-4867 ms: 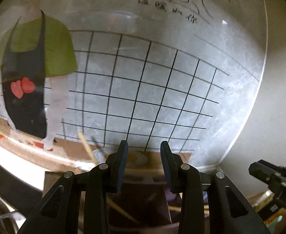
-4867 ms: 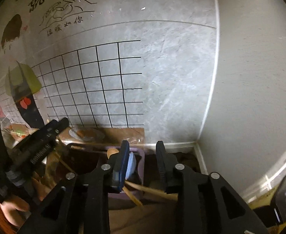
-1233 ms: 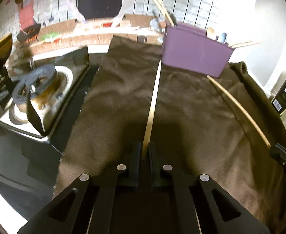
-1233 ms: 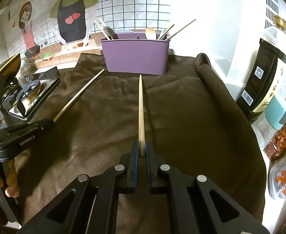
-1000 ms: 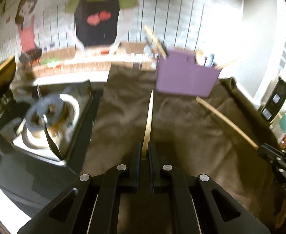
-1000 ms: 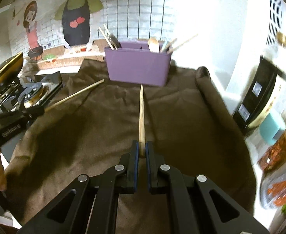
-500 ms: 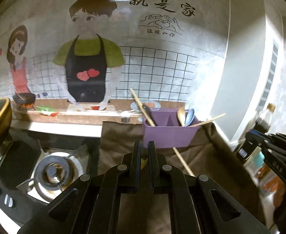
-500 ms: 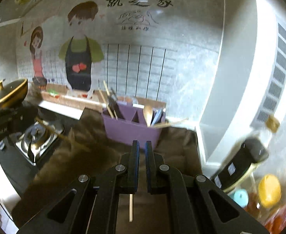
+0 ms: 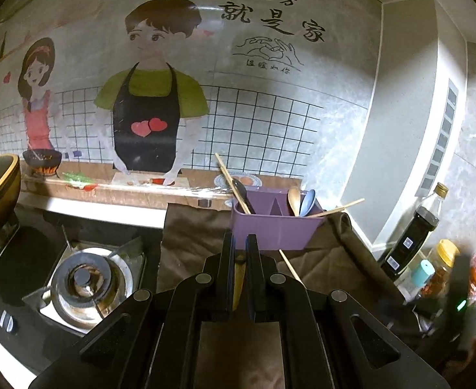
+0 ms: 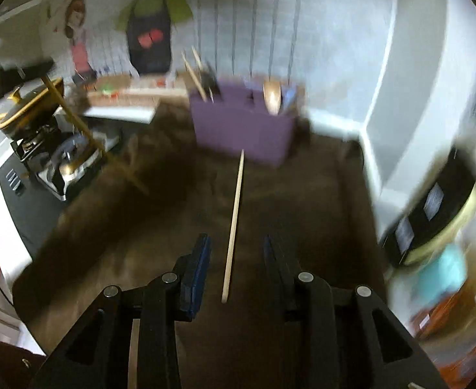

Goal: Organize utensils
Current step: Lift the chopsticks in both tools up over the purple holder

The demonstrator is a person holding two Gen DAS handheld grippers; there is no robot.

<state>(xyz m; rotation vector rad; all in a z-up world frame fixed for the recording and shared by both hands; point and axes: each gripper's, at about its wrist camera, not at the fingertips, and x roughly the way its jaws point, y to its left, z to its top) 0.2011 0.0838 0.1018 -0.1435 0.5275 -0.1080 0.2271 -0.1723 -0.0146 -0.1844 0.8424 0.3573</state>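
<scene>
Both fingers of the left gripper (image 9: 240,253) are pressed together on a wooden chopstick (image 9: 239,280), whose pale shaft shows in the narrow slot between them. In the right wrist view that same chopstick hangs slanted above the stove. The right gripper (image 10: 236,267) has its jaws opening: the blue-padded fingers (image 10: 196,270) stand apart, and a second chopstick (image 10: 233,223) lies between them on the brown cloth (image 10: 319,214) without touching either pad. This stick points straight away from the gripper, its far tip just short of the purple holder (image 10: 244,129).

The holder stands at the back of the cloth near the wall. Seen from the left wrist, its left compartment holds chopsticks leaning left and a dark utensil, while the right compartment holds a wooden spoon (image 9: 293,196), a blue spoon (image 9: 307,198) and a chopstick leaning out to the right. To the left of the cloth is a gas burner (image 9: 85,280) with a dark, gold-rimmed pot (image 10: 32,105) beyond it. Bottles and jars (image 9: 414,230) crowd the right edge. The right wrist view is blurred.
</scene>
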